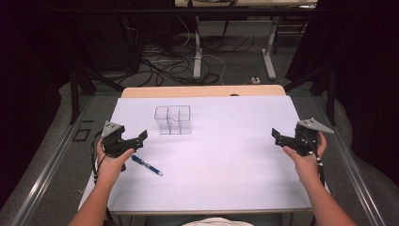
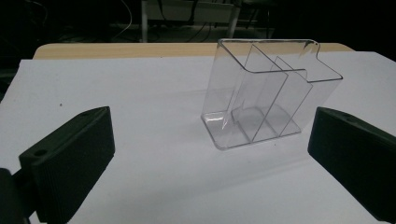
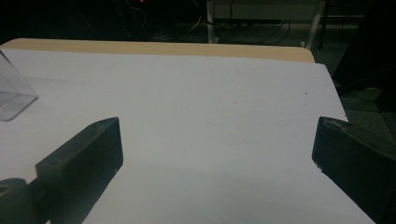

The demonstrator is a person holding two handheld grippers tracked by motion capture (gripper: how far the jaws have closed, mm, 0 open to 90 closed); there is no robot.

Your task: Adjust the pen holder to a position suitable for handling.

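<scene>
Pen (image 1: 147, 165) — blue, no readable lettering

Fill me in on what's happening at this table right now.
A person holds a gripper in each hand above a white table. The left gripper hangs open just above a blue pen lying on the table, with a clear plastic organizer standing empty beyond it. The right gripper is open too, off at the right side, with nothing between its jaws. Neither gripper holds anything.
</scene>
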